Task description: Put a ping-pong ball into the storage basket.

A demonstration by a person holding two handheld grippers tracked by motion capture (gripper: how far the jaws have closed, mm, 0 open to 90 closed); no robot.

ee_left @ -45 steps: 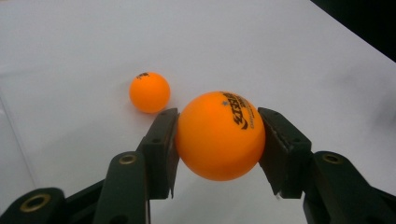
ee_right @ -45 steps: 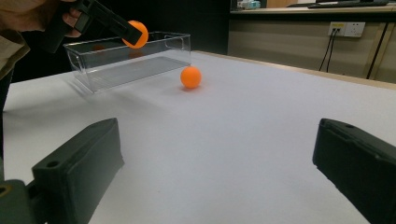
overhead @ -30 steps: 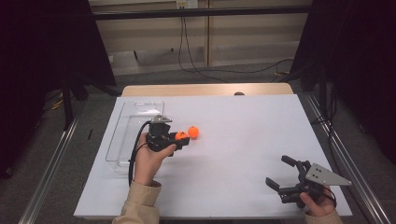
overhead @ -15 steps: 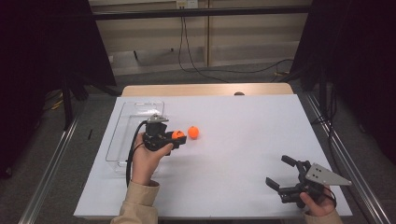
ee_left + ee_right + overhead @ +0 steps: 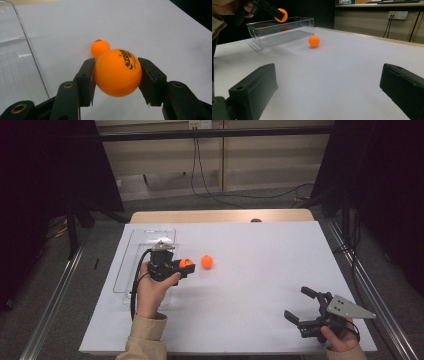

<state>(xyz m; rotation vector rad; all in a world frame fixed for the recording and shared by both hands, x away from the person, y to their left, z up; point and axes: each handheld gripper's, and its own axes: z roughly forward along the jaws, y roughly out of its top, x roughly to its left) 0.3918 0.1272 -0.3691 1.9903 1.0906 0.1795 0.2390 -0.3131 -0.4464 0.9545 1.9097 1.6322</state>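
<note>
A white table (image 5: pixel 260 285) seen from above, with a person's two forearms entering from the six o'clock edge. The left gripper (image 5: pixel 186 263), held in the left hand (image 5: pixel 150 290) at about nine o'clock of the table's centre, is clenched on an orange ball (image 5: pixel 186 262); in the left gripper view the held orange ball (image 5: pixel 117 72) sits squarely between the two black jaws, both pads pressed against its sides, black print on its top. A second orange ball (image 5: pixel 207 261) lies on the table just beside the held one, toward three o'clock from it, and appears past it in the left gripper view (image 5: pixel 100 48). A clear plastic box (image 5: pixel 131 265) stands along the table's nine o'clock side, right beside the left gripper. The right gripper (image 5: pixel 304 307) rests near the table's five o'clock corner, well apart from both balls, its jaws spread wide with nothing between them.
</note>
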